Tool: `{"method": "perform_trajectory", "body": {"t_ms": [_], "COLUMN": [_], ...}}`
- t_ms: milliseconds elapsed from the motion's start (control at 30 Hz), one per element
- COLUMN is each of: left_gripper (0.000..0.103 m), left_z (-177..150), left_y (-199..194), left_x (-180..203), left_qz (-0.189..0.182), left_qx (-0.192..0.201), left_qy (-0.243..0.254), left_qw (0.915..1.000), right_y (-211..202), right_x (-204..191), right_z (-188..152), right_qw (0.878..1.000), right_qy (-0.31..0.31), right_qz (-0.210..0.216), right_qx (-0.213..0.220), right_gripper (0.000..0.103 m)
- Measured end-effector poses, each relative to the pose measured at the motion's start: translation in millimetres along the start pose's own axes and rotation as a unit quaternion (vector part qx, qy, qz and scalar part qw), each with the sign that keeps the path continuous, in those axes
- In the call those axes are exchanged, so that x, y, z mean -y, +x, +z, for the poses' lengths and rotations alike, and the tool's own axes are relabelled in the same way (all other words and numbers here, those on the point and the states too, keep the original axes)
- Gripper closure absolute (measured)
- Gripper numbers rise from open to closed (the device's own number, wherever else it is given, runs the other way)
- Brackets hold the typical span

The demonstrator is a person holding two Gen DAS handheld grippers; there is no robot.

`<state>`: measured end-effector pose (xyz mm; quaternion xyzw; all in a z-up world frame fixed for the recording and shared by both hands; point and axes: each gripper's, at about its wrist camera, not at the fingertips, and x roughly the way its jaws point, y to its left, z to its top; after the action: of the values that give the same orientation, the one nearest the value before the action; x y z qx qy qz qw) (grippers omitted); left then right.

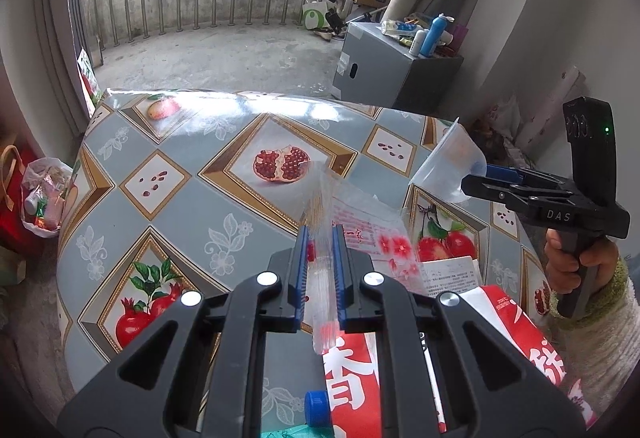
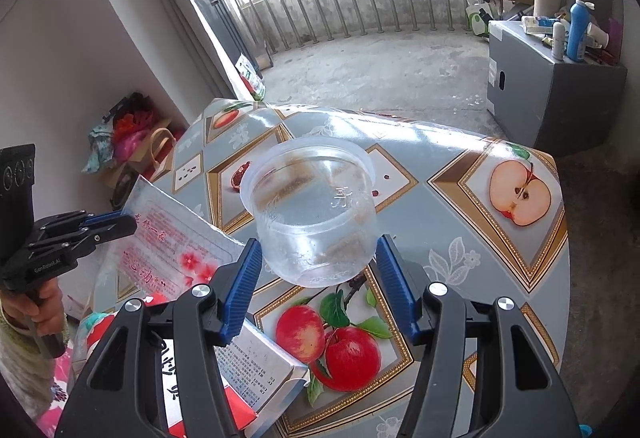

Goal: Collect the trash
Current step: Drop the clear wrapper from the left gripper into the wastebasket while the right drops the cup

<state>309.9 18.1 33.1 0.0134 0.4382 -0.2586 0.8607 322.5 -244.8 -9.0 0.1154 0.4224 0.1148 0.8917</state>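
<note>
Midway, by the look. Left gripper [image 1: 320, 238] clamped on a clear wrapper [image 1: 360, 222], right gripper [image 2: 318, 258] on a cup [image 2: 312, 209], both lifted over the table [image 2: 460, 205]. Near-edge packets [image 2: 256, 370] still uncollected.

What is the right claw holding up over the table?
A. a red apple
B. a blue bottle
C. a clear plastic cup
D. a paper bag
C: in the right wrist view the right claw has its blue pads pressed on both sides of a clear plastic cup, lifted above the fruit-print tablecloth; the apples are only pictures on that cloth.
</note>
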Motion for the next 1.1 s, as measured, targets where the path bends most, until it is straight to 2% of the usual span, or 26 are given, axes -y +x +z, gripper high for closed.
{"method": "perform_trajectory", "body": {"t_ms": [367, 700, 933, 1100], "left_gripper": [0.094, 0.094, 0.094, 0.094], "left_z": [2, 6, -6, -15], "left_y": [-35, -93, -131, -138], "left_x": [18, 54, 103, 146], "left_qz": [-0.001, -0.014, -0.05, -0.089], "left_qx": [0.033, 0.079, 0.104, 0.105], "left_qy": [0.015, 0.039, 0.065, 0.083], "left_qw": [0.9993, 0.996, 0.9912, 0.987], "right_y": [-37, -107, -170, -212], "right_x": [-5, -13, -11, 0], "right_z": [-2, -11, -45, -83], "right_qw": [1.0, 0.998, 0.994, 0.991], "right_qy": [0.001, -0.007, -0.006, 0.01], "right_qz": [-0.006, -0.017, -0.041, -0.067], "right_qx": [0.025, 0.068, 0.101, 0.119], "right_gripper": [0.046, 0.046, 0.046, 0.047]}}
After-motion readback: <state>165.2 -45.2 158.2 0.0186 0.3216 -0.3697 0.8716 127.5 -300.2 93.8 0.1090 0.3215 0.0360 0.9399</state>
